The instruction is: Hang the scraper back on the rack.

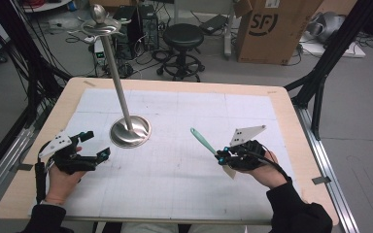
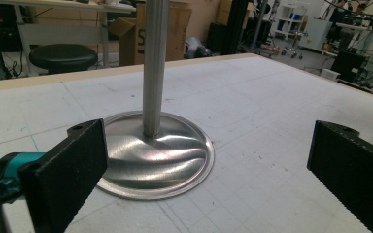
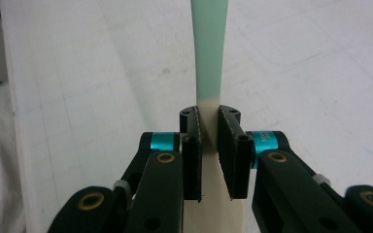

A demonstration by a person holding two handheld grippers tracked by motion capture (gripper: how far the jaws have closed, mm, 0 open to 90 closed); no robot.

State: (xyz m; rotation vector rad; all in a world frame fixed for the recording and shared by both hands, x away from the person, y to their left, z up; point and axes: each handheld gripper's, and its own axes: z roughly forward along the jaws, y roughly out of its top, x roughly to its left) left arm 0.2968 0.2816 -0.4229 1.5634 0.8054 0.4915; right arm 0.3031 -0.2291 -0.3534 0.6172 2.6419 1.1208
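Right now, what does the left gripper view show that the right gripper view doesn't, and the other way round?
Left gripper view: the metal stand, its round base and upright pole ahead of the left gripper, whose jaws are wide apart with nothing between them; a black stool and cardboard box behind the table. Right gripper view: the right gripper with jaws clamped on a utensil, mint-green handle pointing away, cream end toward the camera. Both: the white gridded table mat.

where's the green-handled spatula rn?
In the high view, the spatula is at table right, clamped in the right gripper, green handle pointing up-left toward the metal stand's base. The right gripper view shows the jaws shut where green meets cream.
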